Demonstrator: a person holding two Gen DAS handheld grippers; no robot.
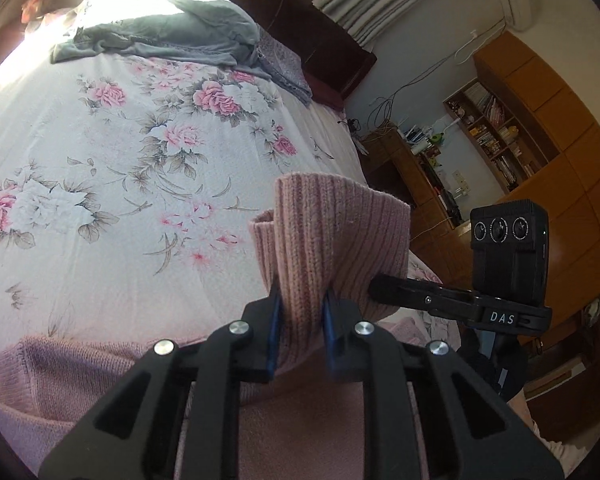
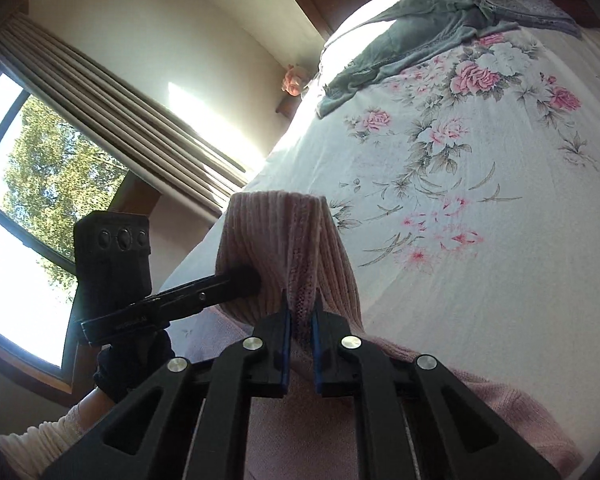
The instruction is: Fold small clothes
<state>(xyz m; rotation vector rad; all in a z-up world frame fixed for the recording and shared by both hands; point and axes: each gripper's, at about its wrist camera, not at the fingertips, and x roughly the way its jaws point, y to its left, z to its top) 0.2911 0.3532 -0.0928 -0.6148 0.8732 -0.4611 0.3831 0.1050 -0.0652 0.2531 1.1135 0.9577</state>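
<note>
Fingers of the left gripper (image 1: 300,312) are narrowed onto a bunched ribbed edge of the pink sweater (image 1: 332,236), which stands up between the blue pads; the rest of the garment trails toward the camera over the floral bed sheet (image 1: 100,160). The right gripper (image 1: 384,286) reaches in from the side and touches the same raised fold. A grey blanket (image 1: 172,32) lies well apart near the headboard. From the right wrist, the right gripper (image 2: 300,312) likewise pinches the sweater (image 2: 276,232) tightly, with the left gripper (image 2: 244,276) pressed against the fold beside it. Both tools hold one lifted edge close together. Judgement: a fold is under way; the next move calls for carrying this edge across the body evenly, keeping both grips level, then laying it flat.
</note>
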